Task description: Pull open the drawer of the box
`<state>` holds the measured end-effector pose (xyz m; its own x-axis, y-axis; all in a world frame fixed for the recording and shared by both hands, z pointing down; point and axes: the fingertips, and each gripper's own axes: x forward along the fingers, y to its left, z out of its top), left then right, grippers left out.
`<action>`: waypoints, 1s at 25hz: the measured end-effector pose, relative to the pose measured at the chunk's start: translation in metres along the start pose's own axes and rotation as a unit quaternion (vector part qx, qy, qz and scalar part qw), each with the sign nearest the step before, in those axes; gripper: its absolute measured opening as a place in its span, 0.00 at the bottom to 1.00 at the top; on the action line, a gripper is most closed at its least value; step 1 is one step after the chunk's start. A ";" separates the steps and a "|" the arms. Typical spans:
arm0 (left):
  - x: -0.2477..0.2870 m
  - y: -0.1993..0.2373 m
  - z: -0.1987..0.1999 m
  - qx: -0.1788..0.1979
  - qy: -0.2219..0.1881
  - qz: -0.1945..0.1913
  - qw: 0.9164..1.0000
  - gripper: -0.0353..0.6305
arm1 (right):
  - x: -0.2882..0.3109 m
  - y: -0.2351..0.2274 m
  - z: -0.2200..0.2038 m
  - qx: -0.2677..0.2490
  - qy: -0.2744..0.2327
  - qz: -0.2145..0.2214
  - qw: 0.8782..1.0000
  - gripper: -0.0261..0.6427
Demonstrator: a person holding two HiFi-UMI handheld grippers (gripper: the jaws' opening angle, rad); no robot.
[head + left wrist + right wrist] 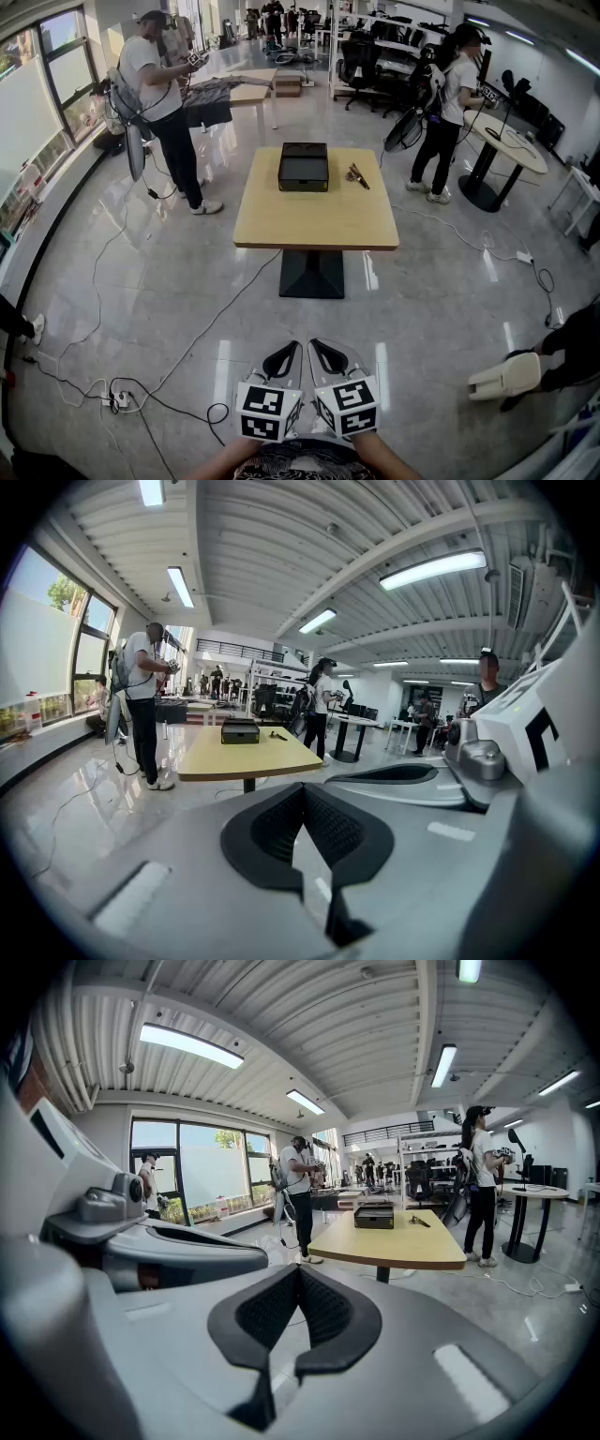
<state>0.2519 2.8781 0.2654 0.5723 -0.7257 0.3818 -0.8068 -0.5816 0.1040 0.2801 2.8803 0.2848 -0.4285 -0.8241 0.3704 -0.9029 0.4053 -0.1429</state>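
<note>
Two grippers in head view, left gripper and right gripper, side by side at the near edge over floor, well apart from the dark box at the far end of the wooden table. Left gripper view: jaws together, nothing between, box far ahead on the tabletop; right gripper view: same, jaws tip to tip, empty, box ahead, slightly right. Box looks rigid, small, probably light, so likely to skid on that smooth top: pin the body with one gripper, pinch the drawer front with the other; no handle resolvable from here.
</note>
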 end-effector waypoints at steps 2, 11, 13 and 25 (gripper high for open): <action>-0.015 0.029 -0.016 0.001 0.000 0.000 1.000 0.07 | 0.018 0.030 -0.009 -0.003 -0.003 -0.001 1.000 0.05; -0.092 0.207 -0.058 -0.008 0.004 -0.010 1.000 0.07 | 0.140 0.188 -0.013 -0.007 0.000 -0.008 1.000 0.05; -0.116 0.270 -0.060 -0.007 0.004 -0.010 1.000 0.07 | 0.182 0.238 -0.001 -0.007 -0.005 -0.012 1.000 0.05; -0.237 0.621 -0.067 -0.020 -0.002 -0.009 1.000 0.07 | 0.423 0.508 0.055 -0.017 0.005 -0.022 1.000 0.05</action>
<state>-0.3950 2.7135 0.3006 0.5872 -0.7170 0.3756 -0.8018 -0.5790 0.1480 -0.3614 2.7155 0.3186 -0.3880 -0.8373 0.3851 -0.9192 0.3819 -0.0958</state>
